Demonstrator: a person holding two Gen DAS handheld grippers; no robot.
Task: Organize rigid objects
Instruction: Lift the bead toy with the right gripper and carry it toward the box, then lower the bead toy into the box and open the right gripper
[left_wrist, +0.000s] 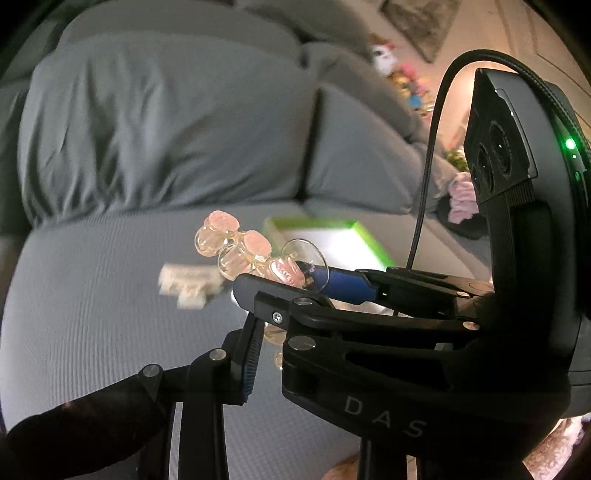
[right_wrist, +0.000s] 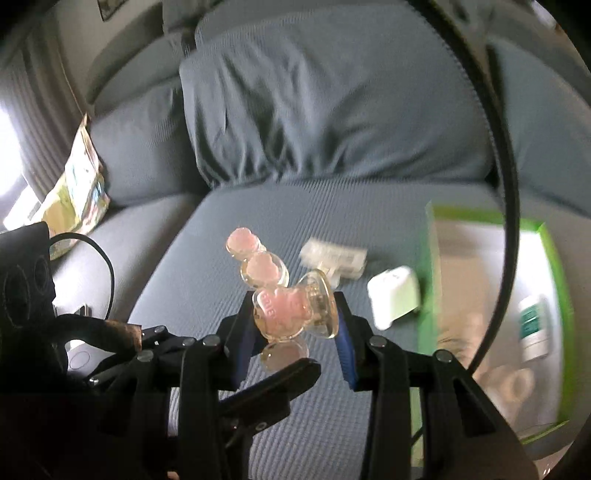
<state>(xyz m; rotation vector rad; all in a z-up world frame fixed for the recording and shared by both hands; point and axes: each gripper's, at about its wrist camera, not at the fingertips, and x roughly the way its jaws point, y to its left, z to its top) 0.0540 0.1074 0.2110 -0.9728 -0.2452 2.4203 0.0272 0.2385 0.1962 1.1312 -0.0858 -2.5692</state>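
Observation:
A clear plastic piece with several pink-topped round knobs and a round base (right_wrist: 284, 306) sits between the blue pads of my right gripper (right_wrist: 295, 332), which is shut on it above the grey sofa seat (right_wrist: 221, 229). In the left wrist view the same piece (left_wrist: 243, 254) shows held by the right gripper (left_wrist: 295, 291), which crosses in front. My left gripper's one visible finger (left_wrist: 249, 354) stands just below it; its other finger is hidden. A clear small box (right_wrist: 334, 260) and a white block (right_wrist: 395, 297) lie on the seat.
A green-edged open box (right_wrist: 546, 266) with items inside lies on the seat at right; it also shows in the left wrist view (left_wrist: 332, 240). Grey back cushions (right_wrist: 332, 110) rise behind. A printed bag (right_wrist: 77, 192) leans at far left. Toys (left_wrist: 399, 74) sit far back.

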